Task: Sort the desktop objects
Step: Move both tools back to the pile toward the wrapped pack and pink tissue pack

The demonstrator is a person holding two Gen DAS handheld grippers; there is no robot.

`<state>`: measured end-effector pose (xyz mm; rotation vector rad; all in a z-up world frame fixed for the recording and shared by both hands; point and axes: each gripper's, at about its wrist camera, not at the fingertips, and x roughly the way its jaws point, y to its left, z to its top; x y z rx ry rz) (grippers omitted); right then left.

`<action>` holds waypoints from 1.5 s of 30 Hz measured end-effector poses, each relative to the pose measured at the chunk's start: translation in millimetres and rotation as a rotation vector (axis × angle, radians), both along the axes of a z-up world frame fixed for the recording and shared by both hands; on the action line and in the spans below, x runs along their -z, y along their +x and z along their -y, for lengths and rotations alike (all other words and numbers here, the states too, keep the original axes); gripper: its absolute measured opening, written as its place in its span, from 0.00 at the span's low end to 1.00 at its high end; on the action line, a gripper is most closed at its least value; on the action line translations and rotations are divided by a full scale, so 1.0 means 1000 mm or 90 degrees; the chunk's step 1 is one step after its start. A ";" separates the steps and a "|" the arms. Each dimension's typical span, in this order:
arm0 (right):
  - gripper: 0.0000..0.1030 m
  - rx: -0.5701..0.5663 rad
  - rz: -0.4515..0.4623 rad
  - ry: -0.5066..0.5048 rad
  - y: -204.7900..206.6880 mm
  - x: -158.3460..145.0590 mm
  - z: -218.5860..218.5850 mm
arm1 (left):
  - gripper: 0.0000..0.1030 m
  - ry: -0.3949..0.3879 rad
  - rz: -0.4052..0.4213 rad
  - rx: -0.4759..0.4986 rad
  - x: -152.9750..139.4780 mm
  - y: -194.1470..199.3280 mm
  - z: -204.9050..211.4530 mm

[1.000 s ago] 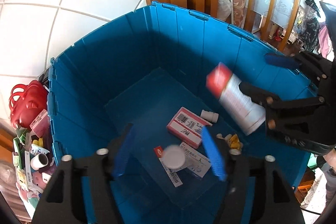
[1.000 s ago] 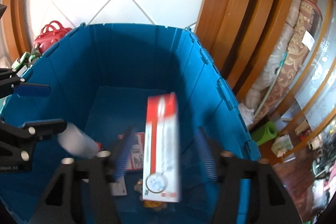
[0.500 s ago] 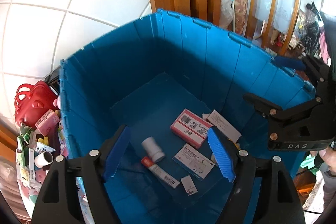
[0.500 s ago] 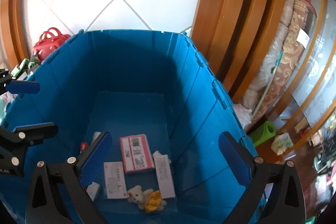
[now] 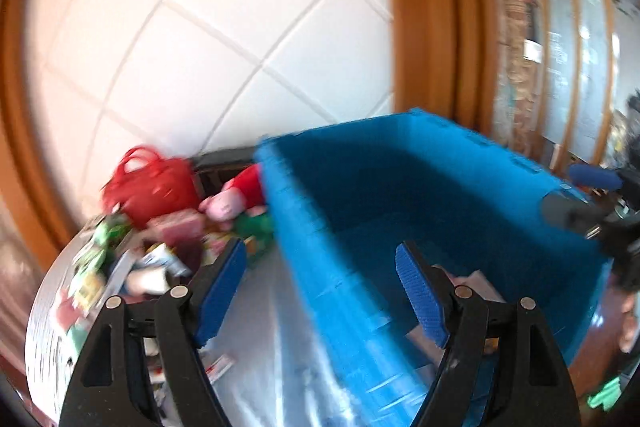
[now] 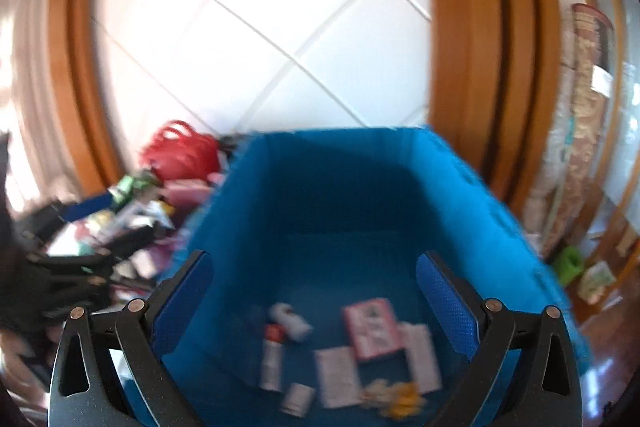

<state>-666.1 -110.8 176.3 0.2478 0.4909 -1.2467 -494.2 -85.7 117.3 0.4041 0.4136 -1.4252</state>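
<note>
Both drops are made, I'd say: my left tool [image 5: 320,291] and right tool [image 6: 314,303] stand apart and empty, the right's jaws having just sprung wide. The boxes [image 6: 372,327] and bottle [image 6: 290,321] lie on the bin [image 6: 460,187] floor, lower centre of the right view. Next I need another pick from the pile [image 5: 160,247] on the desk [image 5: 264,347], left of the bin.

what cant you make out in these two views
- Print on the boxes in the blue bin: right wrist view, motion blur.
- Most of the bin floor: left wrist view, hidden by the near wall and the left gripper.
- Items in the pile by the red bag: blurred, partly behind a finger.
- Right gripper: open; its body is cut off by the bottom edge.
</note>
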 end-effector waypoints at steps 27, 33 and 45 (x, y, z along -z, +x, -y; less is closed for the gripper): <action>1.00 -0.085 -0.033 0.166 0.325 0.158 0.063 | 0.74 0.197 -0.096 -0.358 0.165 0.409 -0.092; 1.00 -0.062 -0.046 0.233 0.352 0.205 0.095 | 0.74 0.191 -0.117 -0.306 0.164 0.422 -0.053; 1.00 -0.039 -0.059 0.297 0.371 0.260 0.150 | 0.74 0.206 -0.063 -0.173 0.177 0.423 0.049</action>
